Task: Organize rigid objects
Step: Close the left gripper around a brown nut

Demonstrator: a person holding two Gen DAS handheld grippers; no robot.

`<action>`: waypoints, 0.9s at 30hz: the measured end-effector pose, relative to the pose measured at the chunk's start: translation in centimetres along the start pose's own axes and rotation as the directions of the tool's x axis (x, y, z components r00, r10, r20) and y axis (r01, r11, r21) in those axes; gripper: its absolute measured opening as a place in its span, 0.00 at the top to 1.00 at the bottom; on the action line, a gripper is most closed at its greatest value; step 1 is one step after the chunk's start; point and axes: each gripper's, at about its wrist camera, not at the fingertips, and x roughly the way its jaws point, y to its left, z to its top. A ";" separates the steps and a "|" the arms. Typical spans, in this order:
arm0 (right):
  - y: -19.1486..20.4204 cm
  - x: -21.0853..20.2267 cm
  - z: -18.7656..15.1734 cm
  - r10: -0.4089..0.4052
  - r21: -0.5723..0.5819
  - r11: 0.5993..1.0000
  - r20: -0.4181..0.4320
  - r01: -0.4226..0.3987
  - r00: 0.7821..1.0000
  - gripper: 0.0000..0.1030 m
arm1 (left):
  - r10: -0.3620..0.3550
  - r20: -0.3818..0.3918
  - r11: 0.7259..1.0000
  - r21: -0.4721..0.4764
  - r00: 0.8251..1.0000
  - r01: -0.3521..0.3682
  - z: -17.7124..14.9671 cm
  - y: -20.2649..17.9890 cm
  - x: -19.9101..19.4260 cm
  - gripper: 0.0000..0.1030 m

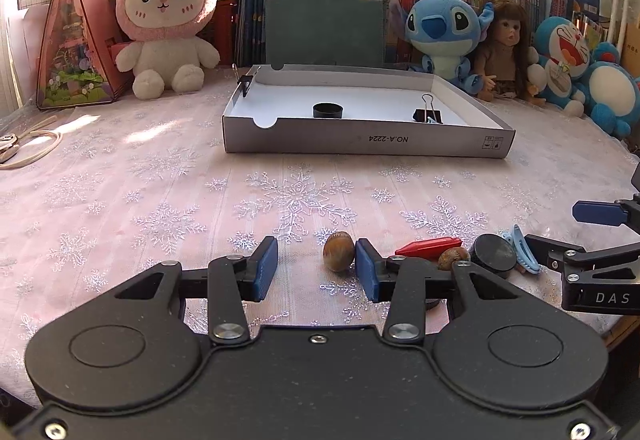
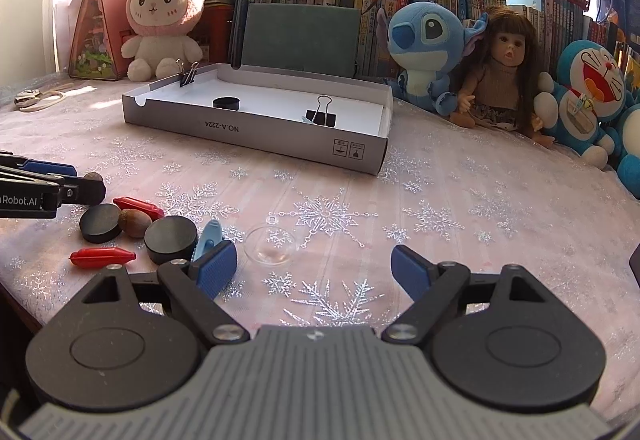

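Left tongs (image 1: 316,267) stand partly open around a nut (image 1: 338,251) on the table (image 1: 160,200); its right pad touches the nut, the left stands apart. Right tongs (image 2: 314,267) gape wide, empty, near a clear dish (image 2: 270,244)

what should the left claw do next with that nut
Probably close the left claw on the nut: it lies between the fingers against the right-hand pad, the other pad still apart. Then carry it to the box.

Black left gripper (image 1: 316,266) and grey-bodied right gripper (image 2: 314,272), blue ribbed pads, silver screws.
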 end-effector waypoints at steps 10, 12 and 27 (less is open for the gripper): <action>-0.1 0.1 -0.1 0.002 0.016 1.000 -0.002 -0.002 1.000 0.12 | 0.024 0.002 0.999 0.021 1.000 -0.024 -0.2 0.5 -0.2 0.57; -0.1 0.1 -0.1 0.002 0.015 1.000 -0.002 -0.002 1.000 0.12 | 0.027 0.001 0.999 0.019 1.000 -0.028 -0.3 0.7 -0.3 0.57; -0.2 0.2 -0.3 0.005 0.038 0.999 0.001 -0.005 1.000 0.12 | 0.066 -0.005 0.997 0.029 0.998 -0.066 -0.5 1.9 -0.8 0.47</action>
